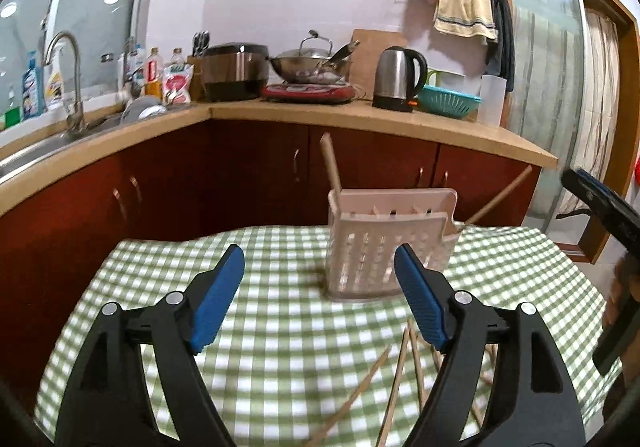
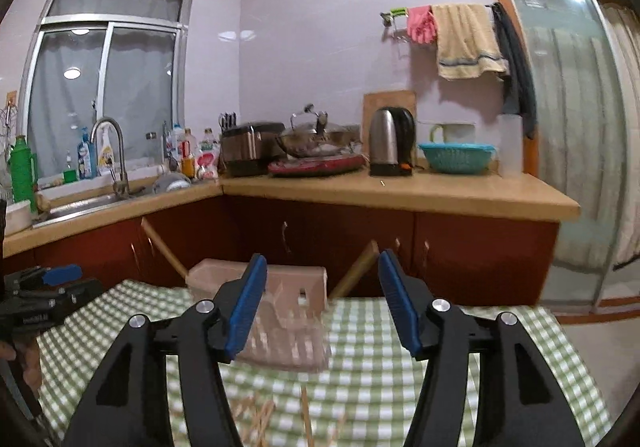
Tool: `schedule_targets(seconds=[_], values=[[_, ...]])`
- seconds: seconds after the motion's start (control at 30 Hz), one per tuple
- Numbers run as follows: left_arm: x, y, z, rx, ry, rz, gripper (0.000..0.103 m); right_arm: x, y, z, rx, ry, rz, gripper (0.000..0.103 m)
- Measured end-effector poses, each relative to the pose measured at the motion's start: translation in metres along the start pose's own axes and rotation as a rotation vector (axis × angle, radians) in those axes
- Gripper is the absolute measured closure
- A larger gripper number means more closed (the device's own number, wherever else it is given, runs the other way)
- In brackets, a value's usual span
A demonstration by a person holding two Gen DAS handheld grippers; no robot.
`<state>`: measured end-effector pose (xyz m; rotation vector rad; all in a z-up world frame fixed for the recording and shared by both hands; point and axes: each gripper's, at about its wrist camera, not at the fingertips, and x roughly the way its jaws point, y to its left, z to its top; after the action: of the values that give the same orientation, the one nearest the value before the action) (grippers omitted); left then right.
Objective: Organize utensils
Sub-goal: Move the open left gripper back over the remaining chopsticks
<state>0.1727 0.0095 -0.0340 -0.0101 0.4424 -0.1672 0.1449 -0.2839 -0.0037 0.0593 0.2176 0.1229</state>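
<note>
Two tools in play here, and both have their jaws spread wide with nothing between them. The left tool (image 1: 320, 267) hangs over the green checked tablecloth (image 1: 280, 347), and the right tool (image 2: 322, 275) does the same from the other side.

The pale plastic utensil holder (image 1: 384, 247) stands upright on the worktop, past the left tool's fingertips. One wooden stick (image 1: 331, 167) pokes up from its back left corner, and another (image 1: 500, 199) leans out to the right. Whether those are chopsticks or spoon handles I can't tell, since the ends are down inside the holder.

In the right wrist view the holder is smeared by motion blur, and the left blue pad (image 2: 246, 307) covers part of it.

Loose chopsticks (image 1: 400, 375) lie on the cloth near the camera. The right finger of the left tool hides several of them, and the frame edge cuts off others, so no clean count.

Background: a kettle (image 1: 398, 77) and a teal colander (image 1: 448, 99) sit on the kitchen counter (image 1: 360, 119), well apart from the holder.
</note>
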Motion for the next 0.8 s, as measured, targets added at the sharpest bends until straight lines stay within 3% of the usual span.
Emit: schedule_targets(seconds=[0.37,0.67,0.8], values=[[-0.036,0.009,-0.076,-0.022,0.032,0.095,0.028,-0.057,0.021,-0.094,0.021,0.122,-0.027,0.059],[-0.048,0.014,-0.124,-0.03,0.091,0.133,0.028,-0.053,0.039,-0.166,0.013,0.306,0.03,0.071],[-0.051,0.013,-0.134,-0.036,0.107,0.134,0.028,-0.046,0.041,-0.182,-0.009,0.37,0.032,0.072]])
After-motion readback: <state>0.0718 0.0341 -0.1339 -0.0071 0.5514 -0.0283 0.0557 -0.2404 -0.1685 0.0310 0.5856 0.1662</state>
